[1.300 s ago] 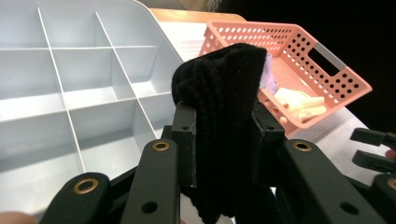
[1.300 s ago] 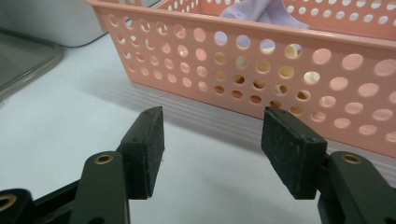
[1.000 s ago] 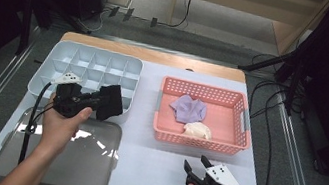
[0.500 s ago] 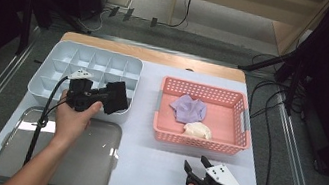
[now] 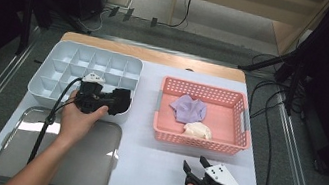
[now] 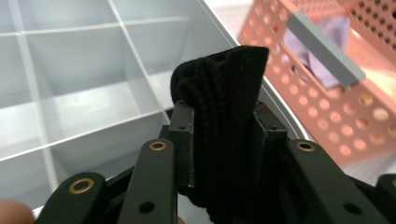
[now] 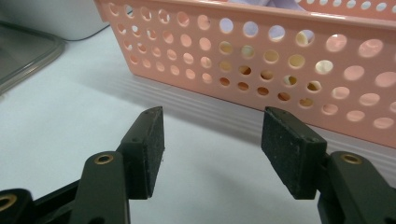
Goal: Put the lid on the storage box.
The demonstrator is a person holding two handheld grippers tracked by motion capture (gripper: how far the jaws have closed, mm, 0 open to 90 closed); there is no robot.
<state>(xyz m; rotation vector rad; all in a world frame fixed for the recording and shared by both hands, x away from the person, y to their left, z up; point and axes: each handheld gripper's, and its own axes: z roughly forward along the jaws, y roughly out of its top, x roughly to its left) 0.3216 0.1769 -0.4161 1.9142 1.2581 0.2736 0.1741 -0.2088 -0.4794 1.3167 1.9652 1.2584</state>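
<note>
A folded black sock (image 6: 224, 121) is pinched between the pads of my left gripper (image 6: 223, 135), which is shut on it. In the high view that gripper (image 5: 118, 101) hovers over the near right corner of the grey divided tray (image 5: 55, 65), the black sock (image 5: 121, 102) at its tip. My right gripper (image 5: 192, 170) rests near the table's front edge, in front of the pink basket (image 5: 244, 120), and stands open with nothing between its pads (image 7: 149, 149). Inside the basket lie a lilac cloth (image 5: 189, 109) and a cream cloth (image 5: 198, 129).
A clear lid (image 5: 9, 158) lies flat at the front left, under my left forearm. The pink basket's perforated wall (image 7: 261, 60) rises just beyond the right gripper. Cables (image 5: 274, 90) run along the floor right of the table.
My left gripper has carried the black sock rightward and down, toward the tray's near right corner. The right gripper has stayed still.
</note>
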